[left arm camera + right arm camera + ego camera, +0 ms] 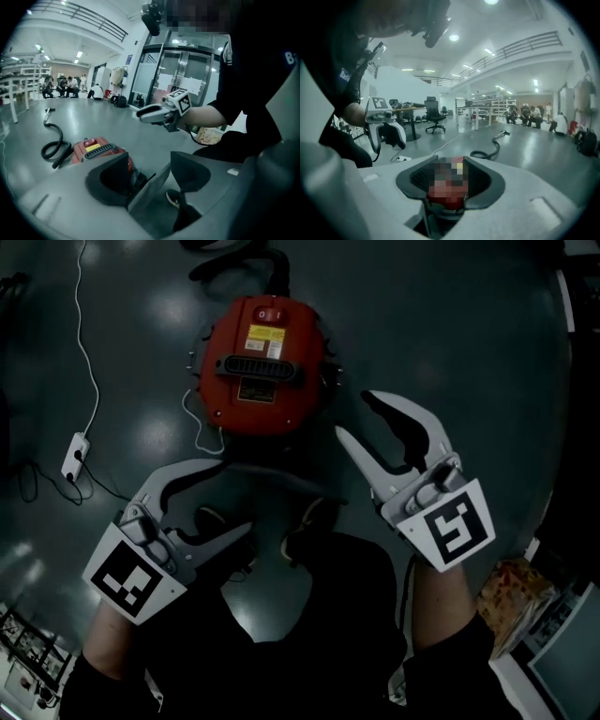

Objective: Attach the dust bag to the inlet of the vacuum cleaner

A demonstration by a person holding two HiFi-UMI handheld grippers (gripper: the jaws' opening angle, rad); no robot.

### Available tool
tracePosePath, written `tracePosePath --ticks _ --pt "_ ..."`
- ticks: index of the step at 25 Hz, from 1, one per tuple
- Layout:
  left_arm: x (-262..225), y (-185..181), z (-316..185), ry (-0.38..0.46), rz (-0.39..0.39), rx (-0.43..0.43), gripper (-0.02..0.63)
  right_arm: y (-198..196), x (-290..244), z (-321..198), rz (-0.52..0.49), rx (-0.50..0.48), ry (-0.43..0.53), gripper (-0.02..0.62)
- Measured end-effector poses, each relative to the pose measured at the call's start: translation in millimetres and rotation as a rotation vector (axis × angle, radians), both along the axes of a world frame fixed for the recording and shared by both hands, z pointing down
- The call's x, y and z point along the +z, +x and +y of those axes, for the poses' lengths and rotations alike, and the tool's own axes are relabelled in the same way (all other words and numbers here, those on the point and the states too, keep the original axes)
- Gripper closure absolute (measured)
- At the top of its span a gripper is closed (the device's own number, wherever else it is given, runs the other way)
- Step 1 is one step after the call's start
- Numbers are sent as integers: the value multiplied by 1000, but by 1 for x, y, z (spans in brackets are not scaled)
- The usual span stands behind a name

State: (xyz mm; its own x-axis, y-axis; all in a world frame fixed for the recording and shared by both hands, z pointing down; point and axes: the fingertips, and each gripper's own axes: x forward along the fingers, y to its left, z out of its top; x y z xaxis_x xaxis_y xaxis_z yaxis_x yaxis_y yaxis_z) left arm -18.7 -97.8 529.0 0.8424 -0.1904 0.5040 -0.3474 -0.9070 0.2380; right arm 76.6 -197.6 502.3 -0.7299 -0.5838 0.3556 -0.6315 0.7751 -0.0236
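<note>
The red vacuum cleaner (262, 362) stands on the dark floor ahead of me, with a black grille and a yellow label on its top. I see no dust bag in any view. My left gripper (234, 498) hangs in the air at lower left, open, nothing between its fingers. My right gripper (353, 413) is raised at the right of the vacuum, also open and holding nothing. In the left gripper view the vacuum (96, 150) sits beyond the spread jaws, and the right gripper (150, 114) floats above it. The right gripper view frames the vacuum's red body (449, 201) between its pads.
A black hose (244, 259) curls behind the vacuum. A white power strip (75, 454) with its white cable lies on the floor at the left. My shoes (309, 521) stand just short of the vacuum. Boxes and clutter (511, 601) sit at lower right. People sit far back (70, 86).
</note>
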Motion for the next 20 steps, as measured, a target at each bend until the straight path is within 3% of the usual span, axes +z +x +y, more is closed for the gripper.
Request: tracePosePath --ticks 4,7,11,14,17,20 --pt "-68 -29 2 -4 3 -117 339 21 -54 50 -46 109 -121 428" --pt "-133 -49 12 7 -30 -204 357 19 -97 97 -101 111 -250 427" --pt "-228 -47 46 -6 -4 -324 357 16 -156 155 -235 114 -454 428" --pt "-275 -42 66 50 7 -374 361 11 -193 167 -279 94 -448 428" --pt "-301 -44 95 73 25 -375 371 0 -224 197 -226 79 -388 433" --pt "-318 -54 118 112 90 -402 387 -12 -252 231 -172 120 -319 436"
